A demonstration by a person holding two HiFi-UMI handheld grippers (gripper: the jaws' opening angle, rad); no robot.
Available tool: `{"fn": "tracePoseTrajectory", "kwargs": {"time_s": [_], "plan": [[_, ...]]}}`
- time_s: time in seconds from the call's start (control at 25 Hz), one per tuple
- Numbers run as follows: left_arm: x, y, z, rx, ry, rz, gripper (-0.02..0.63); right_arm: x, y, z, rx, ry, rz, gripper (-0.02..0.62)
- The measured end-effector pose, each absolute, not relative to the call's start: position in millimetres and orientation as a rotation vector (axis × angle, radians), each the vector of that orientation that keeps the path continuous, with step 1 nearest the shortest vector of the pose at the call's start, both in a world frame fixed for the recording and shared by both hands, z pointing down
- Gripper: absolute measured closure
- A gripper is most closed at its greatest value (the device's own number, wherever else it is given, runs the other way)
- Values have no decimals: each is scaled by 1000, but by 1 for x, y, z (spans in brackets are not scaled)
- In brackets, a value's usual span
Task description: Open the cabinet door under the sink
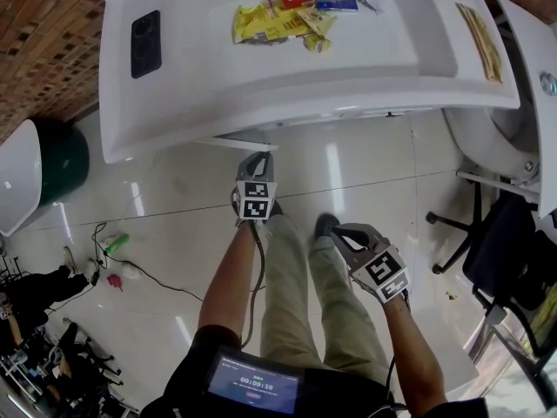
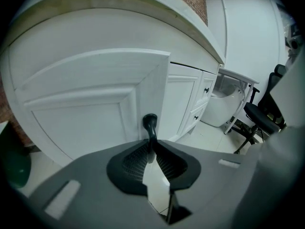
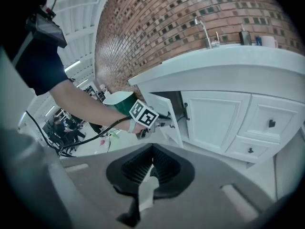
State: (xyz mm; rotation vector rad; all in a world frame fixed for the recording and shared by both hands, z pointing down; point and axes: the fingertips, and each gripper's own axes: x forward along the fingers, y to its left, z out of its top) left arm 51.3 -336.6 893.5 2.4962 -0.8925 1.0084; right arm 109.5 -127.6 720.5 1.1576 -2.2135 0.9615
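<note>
Under a white sink bench (image 3: pixel 224 61), the left gripper (image 2: pixel 151 143) is clamping its jaws on the black knob (image 2: pixel 150 122) of the ajar cabinet door (image 2: pixel 90 104), while the right gripper (image 3: pixel 152 149) is holding its jaws together.

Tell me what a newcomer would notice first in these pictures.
First, the left gripper clamped on the black handle of the white cabinet door under the counter, with the door standing ajar. Next, the bright snack wrappers lying in the white sink above, and a dark phone on the counter's left end.
</note>
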Motion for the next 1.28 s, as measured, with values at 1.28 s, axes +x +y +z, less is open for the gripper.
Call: {"fn": "tracePoseTrajectory", "kwargs": {"time_s": [1.28], "plan": [[-67,-259,896,2315,-1111,947,543,46,-110,709,748,-2313,790,604]]}}
